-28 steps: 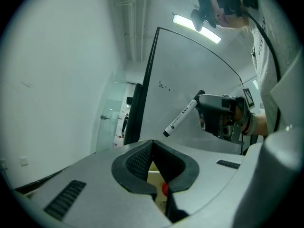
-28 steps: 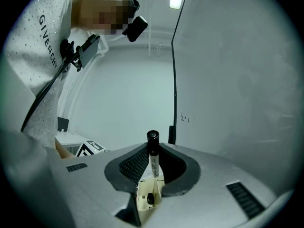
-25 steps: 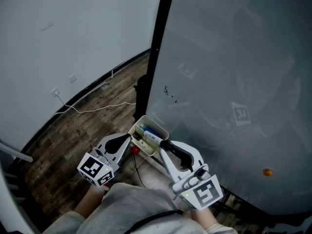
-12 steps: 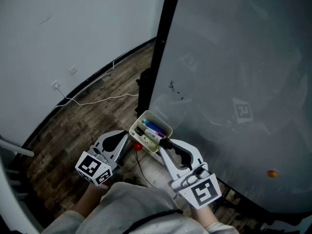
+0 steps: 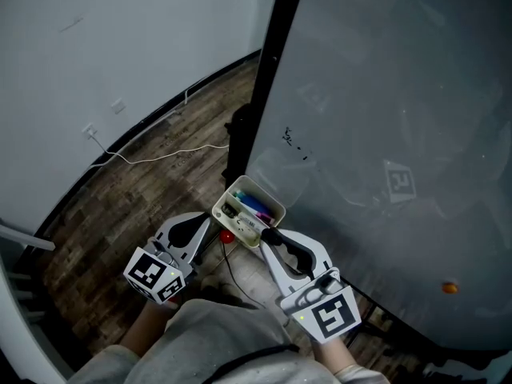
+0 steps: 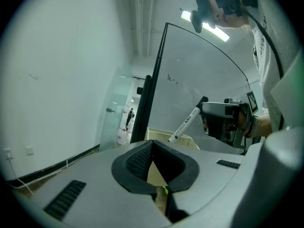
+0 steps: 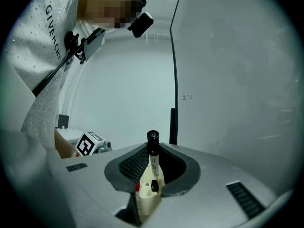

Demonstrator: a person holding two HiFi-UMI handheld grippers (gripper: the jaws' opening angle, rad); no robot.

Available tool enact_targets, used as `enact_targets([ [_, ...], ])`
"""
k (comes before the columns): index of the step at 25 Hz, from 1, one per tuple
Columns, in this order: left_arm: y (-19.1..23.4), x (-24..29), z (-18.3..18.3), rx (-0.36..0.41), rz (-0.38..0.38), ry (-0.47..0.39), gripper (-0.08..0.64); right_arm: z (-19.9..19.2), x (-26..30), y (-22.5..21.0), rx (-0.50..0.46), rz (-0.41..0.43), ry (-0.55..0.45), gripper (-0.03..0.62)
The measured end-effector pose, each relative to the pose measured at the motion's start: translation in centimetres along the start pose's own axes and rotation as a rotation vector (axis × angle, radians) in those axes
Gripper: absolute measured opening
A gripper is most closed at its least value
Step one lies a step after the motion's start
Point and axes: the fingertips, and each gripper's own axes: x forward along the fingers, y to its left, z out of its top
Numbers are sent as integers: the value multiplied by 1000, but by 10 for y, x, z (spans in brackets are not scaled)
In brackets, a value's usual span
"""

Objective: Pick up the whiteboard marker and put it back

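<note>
Wood floor below, whiteboard (image 5: pixel 384 134) to the right. Cream tray (image 5: pixel 264 192) holding several markers, left gripper (image 5: pixel 210 229) and right gripper (image 5: pixel 269 235) at its near side. Left gripper view: closed, empty. Right gripper view: clamped on upright whiteboard marker (image 7: pixel 153 165).

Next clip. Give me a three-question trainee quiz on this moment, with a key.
1. True or false: the right claw is empty.
2. The cap of the marker is: A red, B black, C green.
3. Fill in: the cream tray of pens sits against the lower corner of the ____.
Key: 1 false, it is shut on the marker; 2 B; 3 whiteboard.
</note>
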Motion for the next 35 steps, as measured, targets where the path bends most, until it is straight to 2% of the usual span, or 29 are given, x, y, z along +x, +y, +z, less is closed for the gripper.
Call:
enact_targets([
  [35,19,-2,-46,-88,33,59,15,-61,13,2,53,2,111,74],
])
